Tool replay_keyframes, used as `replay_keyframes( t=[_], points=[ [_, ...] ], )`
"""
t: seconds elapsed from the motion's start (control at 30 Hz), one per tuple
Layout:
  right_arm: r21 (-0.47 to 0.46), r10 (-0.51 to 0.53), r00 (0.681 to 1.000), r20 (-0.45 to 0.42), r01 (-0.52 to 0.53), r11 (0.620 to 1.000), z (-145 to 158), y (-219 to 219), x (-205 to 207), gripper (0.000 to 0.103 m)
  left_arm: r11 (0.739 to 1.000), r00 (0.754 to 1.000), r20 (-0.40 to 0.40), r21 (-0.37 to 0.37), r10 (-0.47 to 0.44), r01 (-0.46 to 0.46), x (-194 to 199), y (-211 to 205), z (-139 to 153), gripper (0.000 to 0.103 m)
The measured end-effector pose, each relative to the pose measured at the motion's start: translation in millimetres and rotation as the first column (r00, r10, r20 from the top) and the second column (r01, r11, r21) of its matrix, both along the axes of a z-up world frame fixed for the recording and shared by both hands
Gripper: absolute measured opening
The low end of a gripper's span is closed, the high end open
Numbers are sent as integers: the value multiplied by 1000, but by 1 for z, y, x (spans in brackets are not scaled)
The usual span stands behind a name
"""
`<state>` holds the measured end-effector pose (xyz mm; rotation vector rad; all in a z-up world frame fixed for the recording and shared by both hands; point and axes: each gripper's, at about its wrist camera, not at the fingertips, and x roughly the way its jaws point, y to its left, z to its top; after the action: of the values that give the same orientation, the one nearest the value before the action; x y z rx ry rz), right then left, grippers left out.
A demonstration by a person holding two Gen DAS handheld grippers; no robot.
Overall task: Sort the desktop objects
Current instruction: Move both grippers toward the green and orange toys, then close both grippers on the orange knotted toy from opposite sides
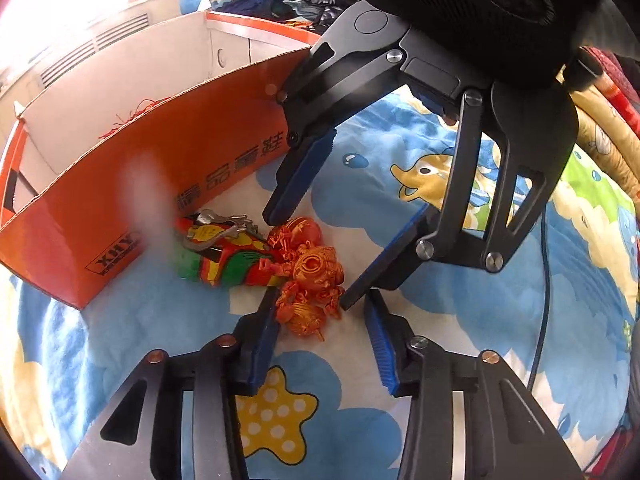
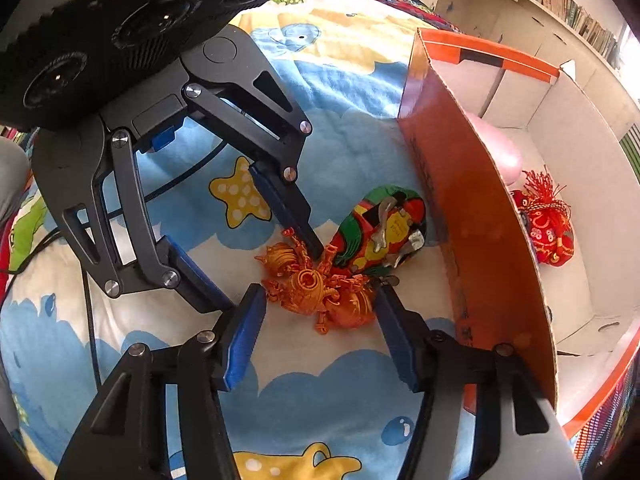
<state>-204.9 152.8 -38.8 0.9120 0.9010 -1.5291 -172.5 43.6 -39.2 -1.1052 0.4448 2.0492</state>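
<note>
An orange-gold crab-like figurine (image 1: 310,276) lies on the cartoon bedsheet, touching a red-green-yellow patterned pouch (image 1: 224,256) with a grey metal clip. My left gripper (image 1: 320,300) is open, its fingers either side of the figurine's near end. My right gripper (image 1: 306,260) comes in from the top right, open, its tips straddling the figurine. In the right wrist view the figurine (image 2: 320,292) sits between my right gripper's (image 2: 318,294) open fingers, the pouch (image 2: 380,228) lies just beyond, and the left gripper (image 2: 276,276) reaches in from the upper left.
An orange cardboard box (image 1: 132,184) stands open beside the pouch; its inside (image 2: 568,240) holds a red tasselled ornament (image 2: 546,228) and a pink object (image 2: 500,152). A black cable (image 1: 542,280) runs over the sheet. Clothes and folded blankets lie beyond.
</note>
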Motion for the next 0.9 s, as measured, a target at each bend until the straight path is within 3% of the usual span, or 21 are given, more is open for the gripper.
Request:
replay_keyframes(
  t=[0.27,0.53,0.73,0.9],
  points=[
    [-18,-9,1000,3,9,1000,0,1,0,50,999,1000,16,47,-10,10,5,-15,-1,22],
    [33,32,999,-27,-31,999,4,-5,7,50,998,999,-6,47,-38,38,11,-20,-1,20],
    [114,133,986,-98,-122,986,6,-8,16,49,997,999,-9,62,-36,36,14,-26,-1,19],
    [139,194,976,-102,-179,974,7,-20,17,43,997,1000,-1,72,-24,24,14,-32,-1,19]
  ],
)
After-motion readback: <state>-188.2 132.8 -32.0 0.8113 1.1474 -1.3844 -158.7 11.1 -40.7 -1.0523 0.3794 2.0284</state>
